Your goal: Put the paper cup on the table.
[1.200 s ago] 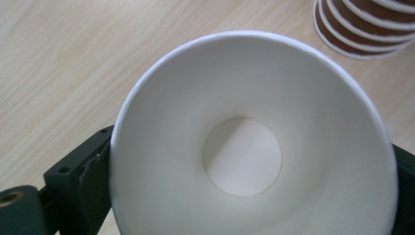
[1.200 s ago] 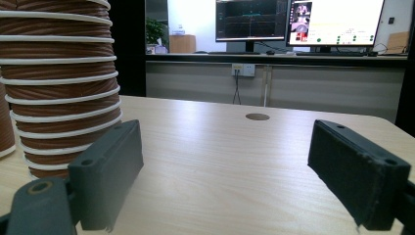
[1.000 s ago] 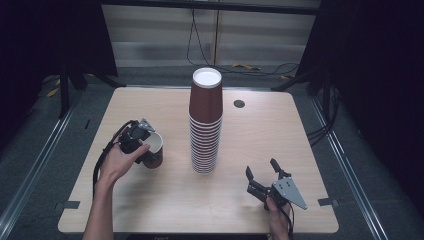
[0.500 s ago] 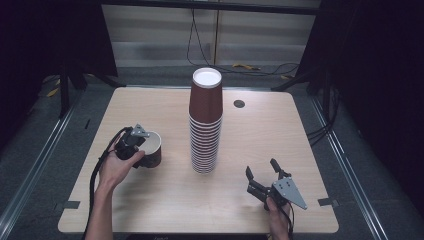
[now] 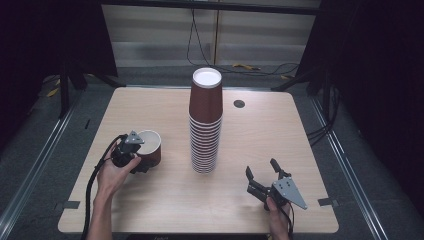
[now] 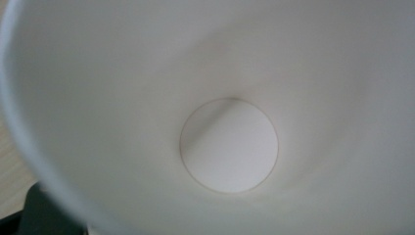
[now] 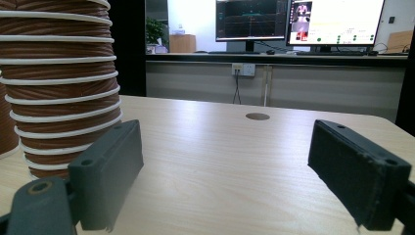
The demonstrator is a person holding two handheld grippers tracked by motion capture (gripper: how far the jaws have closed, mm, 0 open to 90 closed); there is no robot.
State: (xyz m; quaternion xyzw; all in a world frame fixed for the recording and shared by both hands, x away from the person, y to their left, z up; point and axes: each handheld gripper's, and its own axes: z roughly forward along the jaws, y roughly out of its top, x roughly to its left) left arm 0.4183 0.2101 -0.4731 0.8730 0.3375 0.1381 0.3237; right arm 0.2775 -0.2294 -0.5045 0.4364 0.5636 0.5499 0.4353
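Left gripper has just closed, clamped on the loose cup's rim near the table's left edge. Lift straight, don't crush. Right gripper idle, jaws apart, beside stack.

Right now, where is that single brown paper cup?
In the high view the single cup stands upright on the table's left side, left of the tall cup stack, with the left claw closed on its rim.

The single cup hides the left tongs' tips, its rim cropped.
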